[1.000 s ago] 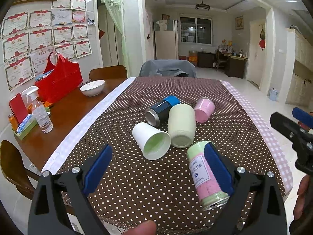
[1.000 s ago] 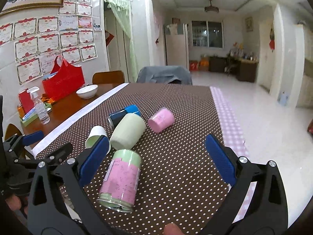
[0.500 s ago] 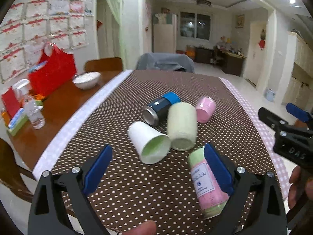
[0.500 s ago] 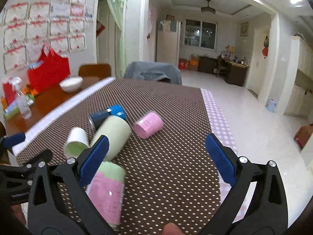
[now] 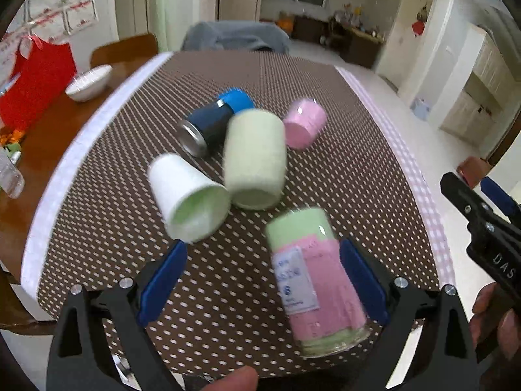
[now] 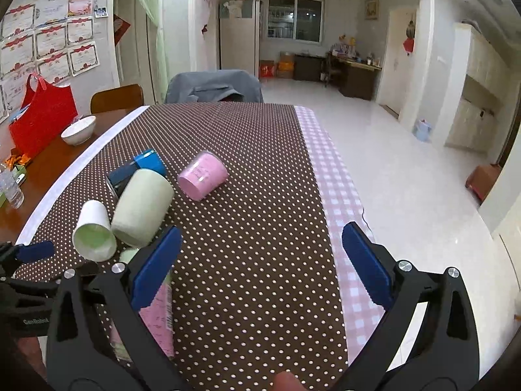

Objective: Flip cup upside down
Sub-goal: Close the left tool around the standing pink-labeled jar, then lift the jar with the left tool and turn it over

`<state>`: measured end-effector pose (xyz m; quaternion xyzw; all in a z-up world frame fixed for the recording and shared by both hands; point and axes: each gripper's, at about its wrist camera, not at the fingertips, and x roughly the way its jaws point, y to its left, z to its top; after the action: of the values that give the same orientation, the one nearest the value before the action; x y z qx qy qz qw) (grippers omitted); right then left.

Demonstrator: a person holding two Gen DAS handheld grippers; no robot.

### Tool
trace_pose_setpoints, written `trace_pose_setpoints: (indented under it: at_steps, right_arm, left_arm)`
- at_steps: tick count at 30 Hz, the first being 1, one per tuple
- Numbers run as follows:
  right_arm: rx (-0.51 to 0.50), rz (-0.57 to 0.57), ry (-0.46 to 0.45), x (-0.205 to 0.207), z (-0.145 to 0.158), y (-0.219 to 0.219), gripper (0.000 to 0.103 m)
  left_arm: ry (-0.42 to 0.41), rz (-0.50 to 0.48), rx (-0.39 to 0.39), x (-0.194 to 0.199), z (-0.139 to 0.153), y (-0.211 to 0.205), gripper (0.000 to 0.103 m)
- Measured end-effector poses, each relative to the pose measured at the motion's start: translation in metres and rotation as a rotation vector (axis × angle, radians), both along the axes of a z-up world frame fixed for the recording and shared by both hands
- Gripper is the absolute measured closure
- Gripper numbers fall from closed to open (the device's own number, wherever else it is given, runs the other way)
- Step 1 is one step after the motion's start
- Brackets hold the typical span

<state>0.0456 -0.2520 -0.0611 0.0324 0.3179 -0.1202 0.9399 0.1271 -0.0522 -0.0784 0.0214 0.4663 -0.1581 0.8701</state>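
Approach step, nothing gripped. Left gripper (image 5: 262, 280) jaws spread, pink-and-green labelled cylindrical cup (image 5: 312, 280) lying on its side at lower right of frame, just beside the right pad. Right gripper (image 6: 260, 264) jaws spread, empty. Next: centre, close, lift, invert.

My left wrist view is motion-blurred: the label text on the pink-and-green cup (image 5: 317, 280) is unreadable. In my right wrist view, my left pad (image 6: 155, 266) covers most of that cup at lower left. The water bottle (image 6: 9, 186) is cut by the left edge.
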Motion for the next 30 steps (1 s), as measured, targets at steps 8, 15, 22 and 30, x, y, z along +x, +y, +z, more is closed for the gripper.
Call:
trace_pose_setpoints:
  at_steps: [8, 15, 22, 30]
  right_arm:
    - [0.039, 0.118, 0.049, 0.018, -0.023, -0.030, 0.006]
    - [0.123, 0.253, 0.097, 0.048, -0.040, -0.042, 0.006]
    - [0.149, 0.262, 0.097, 0.052, -0.044, -0.053, 0.006]
    - [0.208, 0.154, 0.081, 0.039, -0.053, -0.073, 0.006]
  left_arm:
    - [0.201, 0.087, -0.013, 0.012, -0.034, -0.024, 0.010]
    - [0.339, 0.190, -0.029, 0.031, -0.049, -0.037, 0.010]
    - [0.387, 0.221, 0.007, 0.061, -0.064, -0.058, 0.010]
    - [0.474, 0.189, 0.044, 0.103, -0.109, -0.073, 0.010]
